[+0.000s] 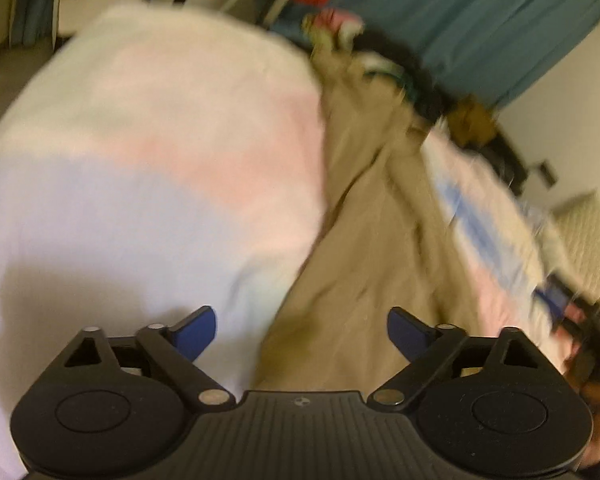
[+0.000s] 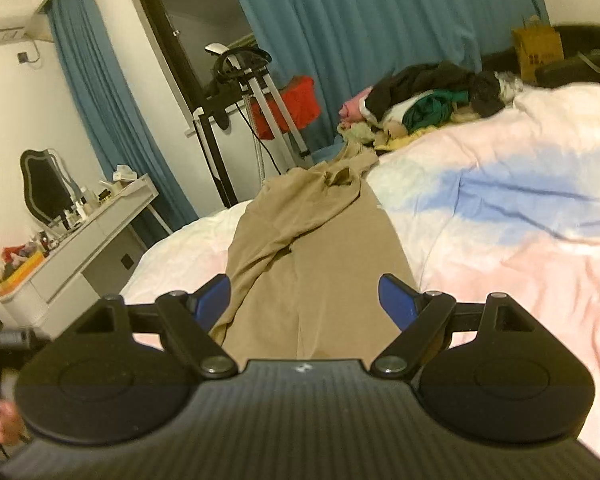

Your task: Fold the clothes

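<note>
A tan garment (image 2: 312, 236) lies stretched lengthwise on the bed, one half folded loosely over the other, its far end bunched near the clothes pile. In the blurred left wrist view the tan garment (image 1: 360, 272) runs from the gripper up toward the pile. My left gripper (image 1: 302, 332) is open, its blue fingertips (image 1: 196, 332) wide apart above the garment's near end and the quilt. My right gripper (image 2: 304, 302) is open over the garment's near end, with the cloth lying between and below the fingertips (image 2: 396, 300).
A pink, white and blue quilt (image 2: 520, 208) covers the bed. A pile of mixed clothes (image 2: 424, 96) sits at the far end, with a cardboard box (image 2: 538, 54) behind. A white dresser (image 2: 84, 240), a metal stand (image 2: 260, 92) and blue curtains (image 2: 360, 28) stand beyond the bed.
</note>
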